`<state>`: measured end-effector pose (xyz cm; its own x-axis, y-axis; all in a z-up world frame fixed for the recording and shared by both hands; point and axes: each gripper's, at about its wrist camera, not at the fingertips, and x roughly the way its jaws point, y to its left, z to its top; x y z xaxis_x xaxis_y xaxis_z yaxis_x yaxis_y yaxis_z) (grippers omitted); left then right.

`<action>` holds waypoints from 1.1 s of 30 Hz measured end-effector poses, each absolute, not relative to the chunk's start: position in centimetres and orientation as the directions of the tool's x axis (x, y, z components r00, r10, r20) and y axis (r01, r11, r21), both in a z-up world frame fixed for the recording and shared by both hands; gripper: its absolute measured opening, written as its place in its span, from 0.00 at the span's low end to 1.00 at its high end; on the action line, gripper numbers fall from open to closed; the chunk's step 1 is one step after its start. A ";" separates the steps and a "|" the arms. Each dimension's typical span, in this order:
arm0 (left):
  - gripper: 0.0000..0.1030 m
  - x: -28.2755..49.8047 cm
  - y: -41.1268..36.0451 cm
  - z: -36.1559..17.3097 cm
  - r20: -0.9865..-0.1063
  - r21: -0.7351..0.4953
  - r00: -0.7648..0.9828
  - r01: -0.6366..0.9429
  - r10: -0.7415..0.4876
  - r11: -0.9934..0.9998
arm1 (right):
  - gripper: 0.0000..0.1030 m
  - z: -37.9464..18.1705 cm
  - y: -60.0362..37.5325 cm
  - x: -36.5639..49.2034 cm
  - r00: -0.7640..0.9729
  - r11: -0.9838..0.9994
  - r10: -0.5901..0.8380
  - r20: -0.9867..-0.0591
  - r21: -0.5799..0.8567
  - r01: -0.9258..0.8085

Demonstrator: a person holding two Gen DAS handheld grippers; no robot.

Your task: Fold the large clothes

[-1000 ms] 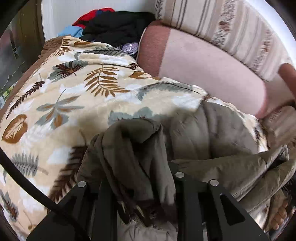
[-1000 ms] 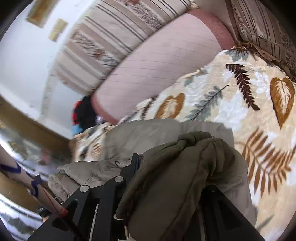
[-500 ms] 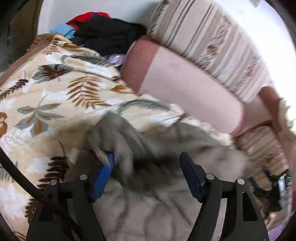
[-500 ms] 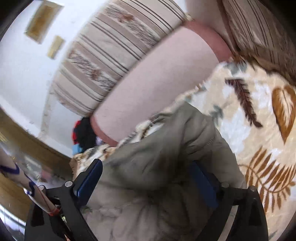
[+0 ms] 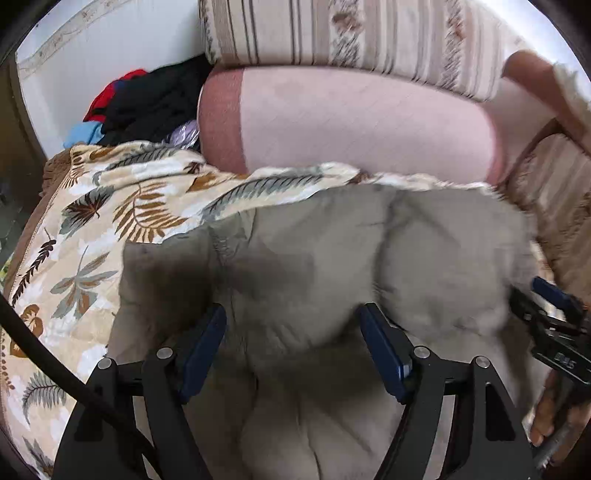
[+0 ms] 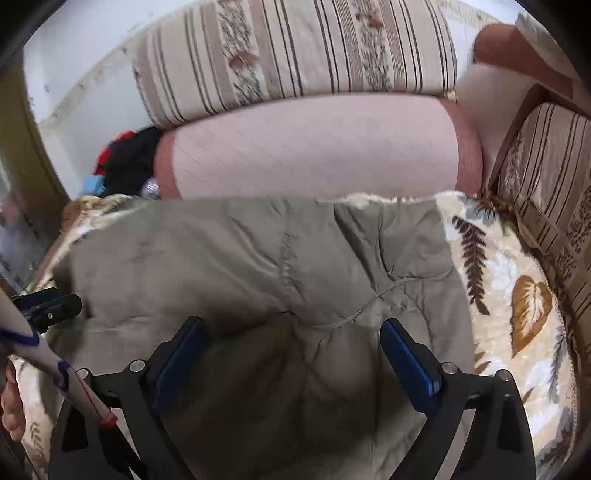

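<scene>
A large grey-olive padded jacket (image 5: 332,258) lies folded on a leaf-print blanket (image 5: 96,229) on the sofa. It also shows in the right wrist view (image 6: 258,258), spread flat. My left gripper (image 5: 291,328) is open, its blue pads just above the jacket's near part, holding nothing. My right gripper (image 6: 291,343) is open too, hovering over the jacket's near part. The right gripper's tip shows at the right edge of the left wrist view (image 5: 554,314); the left gripper's tip shows at the left edge of the right wrist view (image 6: 48,302).
A pink bolster cushion (image 5: 362,129) and a striped back cushion (image 5: 351,33) lie behind the jacket. A pile of dark, red and blue clothes (image 5: 147,99) sits at the far left corner. A striped armrest (image 6: 554,177) borders the right.
Both grippers have let go of the bunched jacket fabric and opened. The jacket has dropped flat onto the blanket and both grippers have pulled back.
</scene>
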<state>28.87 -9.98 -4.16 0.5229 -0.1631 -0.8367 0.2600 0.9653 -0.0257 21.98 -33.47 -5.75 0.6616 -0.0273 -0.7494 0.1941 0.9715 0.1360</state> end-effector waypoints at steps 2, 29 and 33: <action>0.72 30.9 -10.2 -6.1 -0.855 -0.028 0.499 0.236 -0.146 0.971 | 0.96 -7.2 -34.1 23.5 0.643 0.972 -0.049 -0.765 0.113 0.208; 0.91 33.0 -1.1 -6.9 -0.836 -0.161 0.519 0.076 -0.177 0.984 | 0.95 -6.8 -36.3 21.6 0.685 0.944 -0.051 -0.727 0.189 0.270; 0.91 31.7 3.6 -9.6 -0.875 -0.127 0.475 -0.043 -0.092 0.991 | 0.95 -9.0 -36.6 18.2 0.626 0.941 -0.076 -0.776 0.152 0.303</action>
